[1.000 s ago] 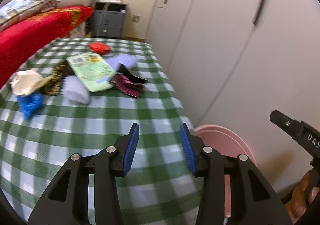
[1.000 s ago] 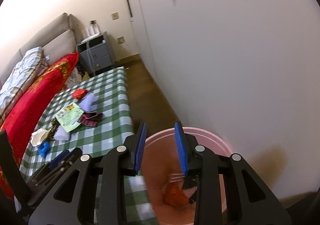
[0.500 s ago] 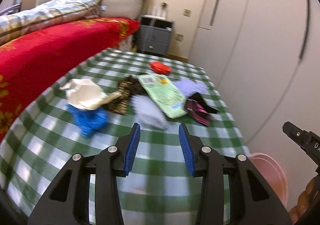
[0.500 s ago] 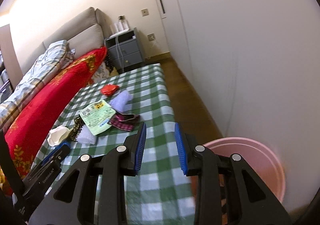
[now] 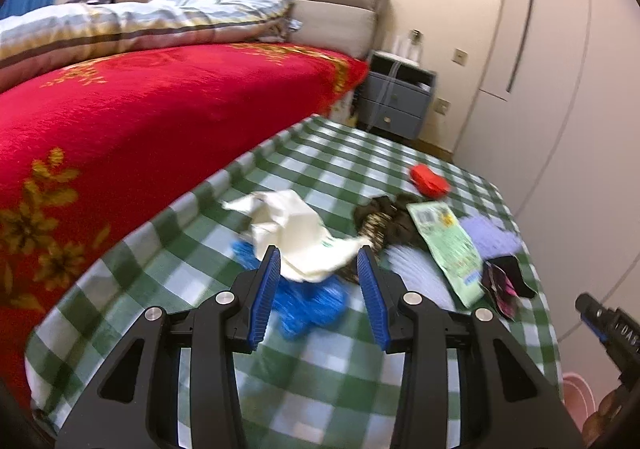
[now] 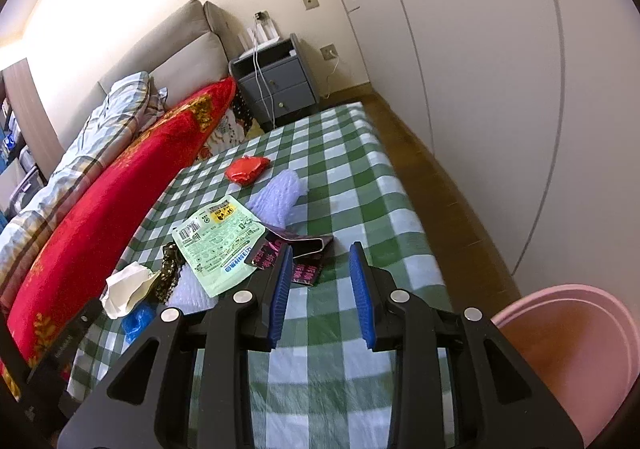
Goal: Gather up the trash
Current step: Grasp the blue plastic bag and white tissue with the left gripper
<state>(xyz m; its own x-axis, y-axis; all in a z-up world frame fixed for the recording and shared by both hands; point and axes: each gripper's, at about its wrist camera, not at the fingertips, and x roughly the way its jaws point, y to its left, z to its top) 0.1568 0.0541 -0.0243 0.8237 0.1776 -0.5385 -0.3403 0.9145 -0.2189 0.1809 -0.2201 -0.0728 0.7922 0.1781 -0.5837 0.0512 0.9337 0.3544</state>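
Observation:
Trash lies on a green checked table [image 5: 192, 245] [image 6: 352, 185]: a crumpled white paper [image 5: 296, 237] [image 6: 126, 285], a blue wad [image 5: 308, 303] [image 6: 136, 319], a green packet [image 5: 448, 245] [image 6: 218, 245], a red wrapper [image 5: 430, 179] [image 6: 246, 168], a black-and-pink wrapper [image 5: 500, 281] [image 6: 298, 255], lilac tissue [image 6: 276, 197] and a dark patterned wrapper [image 5: 380, 223]. My left gripper [image 5: 318, 285] is open and empty, just short of the white paper and blue wad. My right gripper [image 6: 320, 281] is open and empty, near the black-and-pink wrapper. A pink bin [image 6: 572, 349] stands at the table's right.
A bed with a red blanket [image 5: 140, 121] runs along the table's left side. A grey nightstand [image 6: 276, 79] stands beyond the table. White wardrobe doors [image 6: 480, 49] line the right, with wooden floor [image 6: 452, 185] between them and the table.
Both grippers have swung left, away from the pink bin and toward the trash on the table. The left one now faces the white paper and blue wad up close. Both stay open.

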